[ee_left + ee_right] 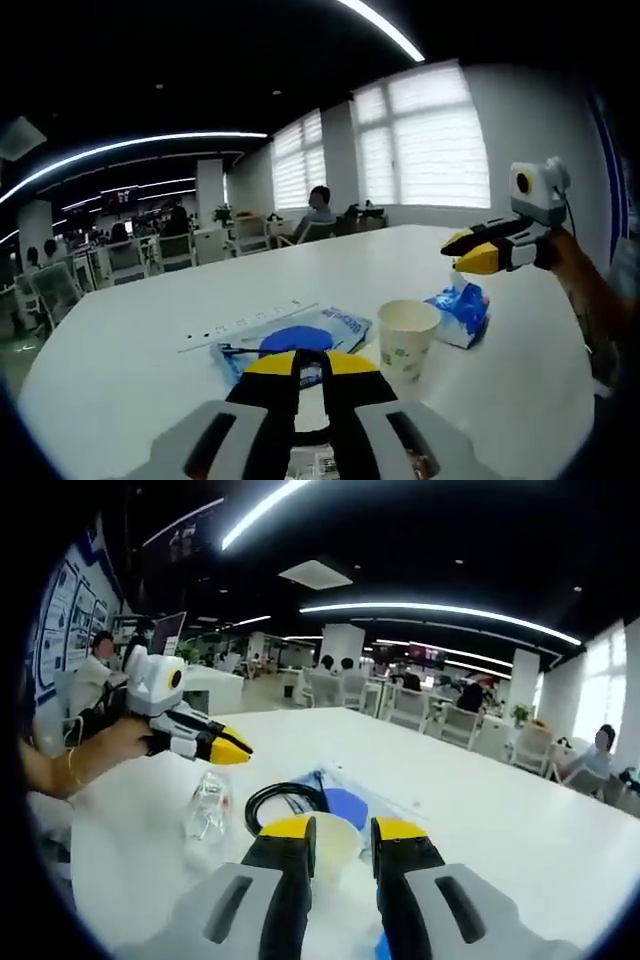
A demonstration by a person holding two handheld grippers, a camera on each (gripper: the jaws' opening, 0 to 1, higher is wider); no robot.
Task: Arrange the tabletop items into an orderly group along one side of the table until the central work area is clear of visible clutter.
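Paper cup: paper cup [405, 338] stands upright on the white table [140, 350], between a blue-printed plastic packet [300, 338] and a crumpled blue-and-white wrapper [462, 308]. It looks light, thin-walled and easy to crush or tip, so I would take it low on the wall with a gentle squeeze, or by the rim.

Plastic packet: flat and limp, lying just beside the cup; probably slippery, so best pinched at an edge, not the middle.

Wrapper: soft and almost weightless by the look of it; any fold should do as a hold.

Clear bottle: in the right gripper view a clear plastic bottle [207, 805] lies on its side near the table edge. I judge it light, and round enough to roll, so grip it across the body.

Black cable: a coiled black cable [280, 798] sits beside the cup [335, 845]; floppy, so it should be lifted by the bundled loop.

Left gripper: left gripper [310, 365] hovers low over the packet, jaws narrow with a slim gap, holding nothing.

Right gripper: right gripper [340, 835] hangs just above the cup, jaws moderately apart and empty.

Clutter: all 5 items are in the middle of the table, none yet along 1 side.
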